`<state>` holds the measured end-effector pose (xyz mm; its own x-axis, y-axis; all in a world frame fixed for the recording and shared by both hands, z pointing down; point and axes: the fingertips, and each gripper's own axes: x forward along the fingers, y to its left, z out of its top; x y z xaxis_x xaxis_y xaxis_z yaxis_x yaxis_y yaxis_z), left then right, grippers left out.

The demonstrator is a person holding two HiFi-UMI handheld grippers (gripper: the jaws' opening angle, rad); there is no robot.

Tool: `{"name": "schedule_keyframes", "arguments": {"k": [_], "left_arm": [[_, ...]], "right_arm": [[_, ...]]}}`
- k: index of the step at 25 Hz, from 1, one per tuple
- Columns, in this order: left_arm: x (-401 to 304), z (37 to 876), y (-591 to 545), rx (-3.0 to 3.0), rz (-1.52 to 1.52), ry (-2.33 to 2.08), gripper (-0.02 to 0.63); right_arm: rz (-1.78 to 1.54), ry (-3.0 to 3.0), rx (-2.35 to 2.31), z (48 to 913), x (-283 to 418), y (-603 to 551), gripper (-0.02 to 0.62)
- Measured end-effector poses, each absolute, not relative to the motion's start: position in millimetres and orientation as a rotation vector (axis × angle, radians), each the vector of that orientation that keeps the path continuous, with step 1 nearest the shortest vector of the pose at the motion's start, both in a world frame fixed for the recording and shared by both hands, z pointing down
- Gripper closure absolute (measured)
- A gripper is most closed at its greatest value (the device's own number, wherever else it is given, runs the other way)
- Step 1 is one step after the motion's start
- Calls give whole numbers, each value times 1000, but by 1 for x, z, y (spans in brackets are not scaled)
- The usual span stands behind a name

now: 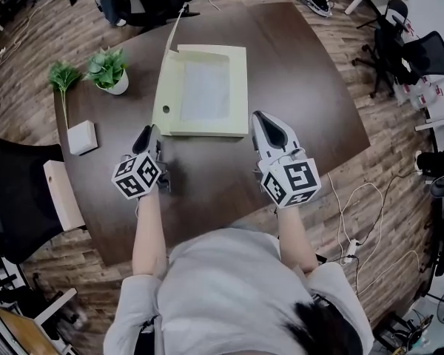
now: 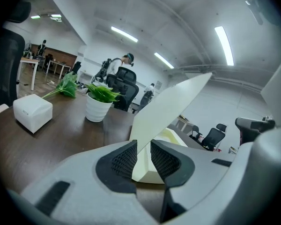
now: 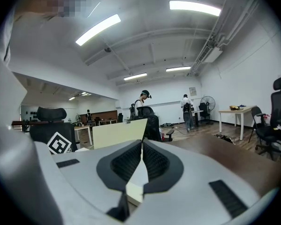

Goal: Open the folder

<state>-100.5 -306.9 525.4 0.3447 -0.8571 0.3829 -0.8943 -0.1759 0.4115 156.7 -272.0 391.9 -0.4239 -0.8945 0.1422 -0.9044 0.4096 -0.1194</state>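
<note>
On dark table, folder open, lid seen edge-on

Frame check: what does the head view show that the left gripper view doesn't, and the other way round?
Only the head view: the white sheet lying inside the open folder, and the person's forearms.
Only the left gripper view: the left tool with its jaws a little apart, the broad face of the raised cover beyond them, and the ceiling lights.
Both: the folder, the potted plant, the loose sprig, the white box and the dark table.
</note>
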Motion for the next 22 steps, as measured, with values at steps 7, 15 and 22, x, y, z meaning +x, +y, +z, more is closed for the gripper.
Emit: {"name": "schedule_keyframes", "arguments": {"k": [7, 15, 22], "left_arm": [[-77, 513, -292, 2165, 161, -1431, 483], [-77, 468, -279, 2345, 266, -1538, 587], [-68, 424, -269, 2453, 239, -1562, 595]], "right_arm": [[270, -2616, 1666, 385, 159, -275, 580], [266, -2636, 1687, 377, 161, -271, 580], [248, -2635, 1688, 372, 161, -265, 580]]}}
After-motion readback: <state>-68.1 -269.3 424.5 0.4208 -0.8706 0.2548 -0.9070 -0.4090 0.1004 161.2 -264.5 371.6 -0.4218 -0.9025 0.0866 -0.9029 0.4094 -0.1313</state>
